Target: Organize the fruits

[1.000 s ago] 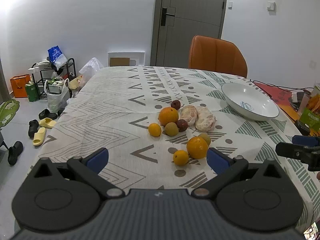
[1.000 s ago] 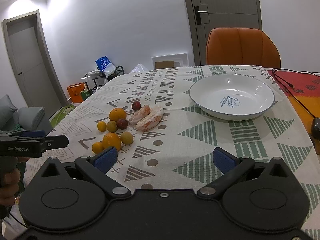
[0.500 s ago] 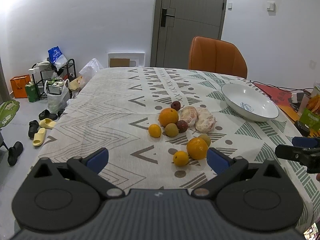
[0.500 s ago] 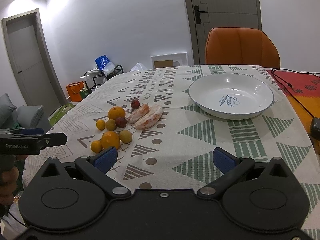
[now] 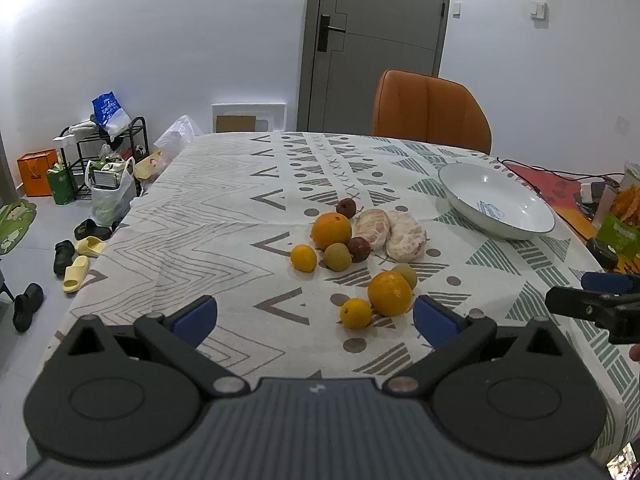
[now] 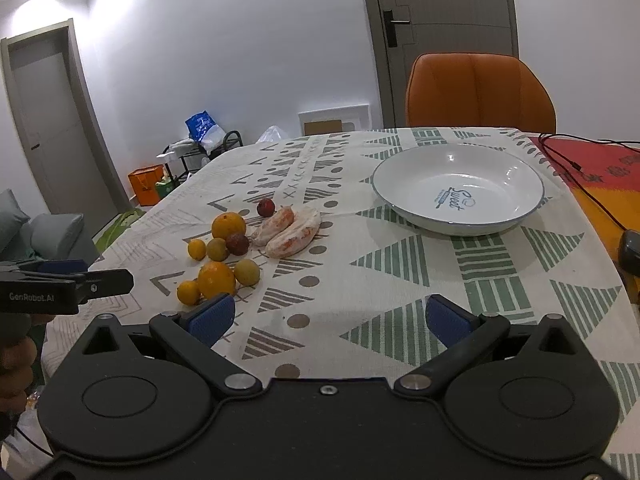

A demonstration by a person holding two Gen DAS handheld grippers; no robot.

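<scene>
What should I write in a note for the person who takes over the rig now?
Left gripper: open, holds nothing, low over the near table edge.
Right gripper: open, holds nothing, low over the cloth in front of the bowl.
Bowl: has no fruit in it, on the right side of the table.
Fruit: all on the cloth, left of the bowl. Nearest are a big orange, a small one and a green fruit. Further back are the other fruits and two peeled pieces.
Done: nothing moved into the bowl.
Left: probably put every fruit in the bowl.
</scene>
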